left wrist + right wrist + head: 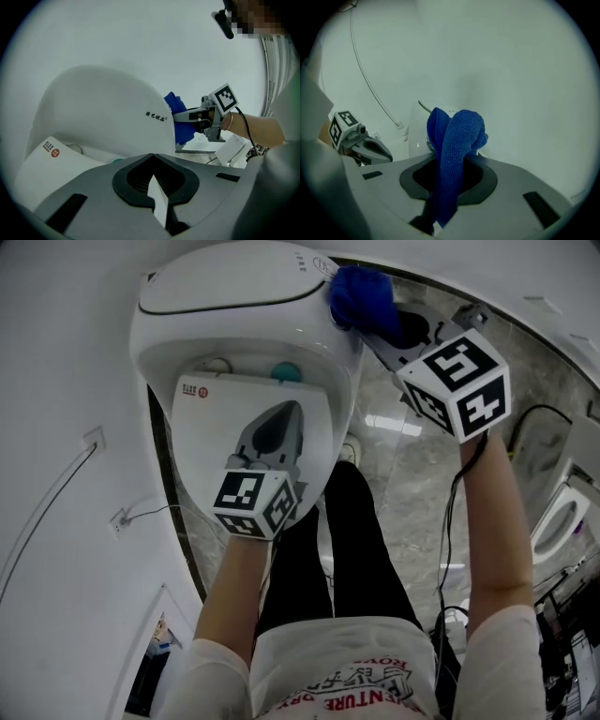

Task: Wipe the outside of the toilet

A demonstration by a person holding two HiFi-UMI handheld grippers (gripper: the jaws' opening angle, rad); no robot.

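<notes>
Left claw (277,423): tips together on nothing, with only a white sliver showing between the jaws lower down. It hovers over the flat rear panel of the toilet (244,287), idle, I'd say, and kept clear of the wiping side.
Toilet: right in front of the person, set against the pale wall, lid shut. A red label (197,390) sits on the rear panel and a teal button (286,373) just behind the lid.
Blue cloth (361,296): bunched into a thick wad and pressed against the toilet's outer right edge. The folds give a soft pad, which looks meant to follow the curve.
Right claw (380,334): clamped on the blue cloth, reaching in from the marble floor (422,474) side so the wad meets the shell side-on.
Toilet's look: white, smooth and glossy, rounded all over, with small dark lettering on the shell near the cloth. I can make out no dirt or streaks from where I stand.
</notes>
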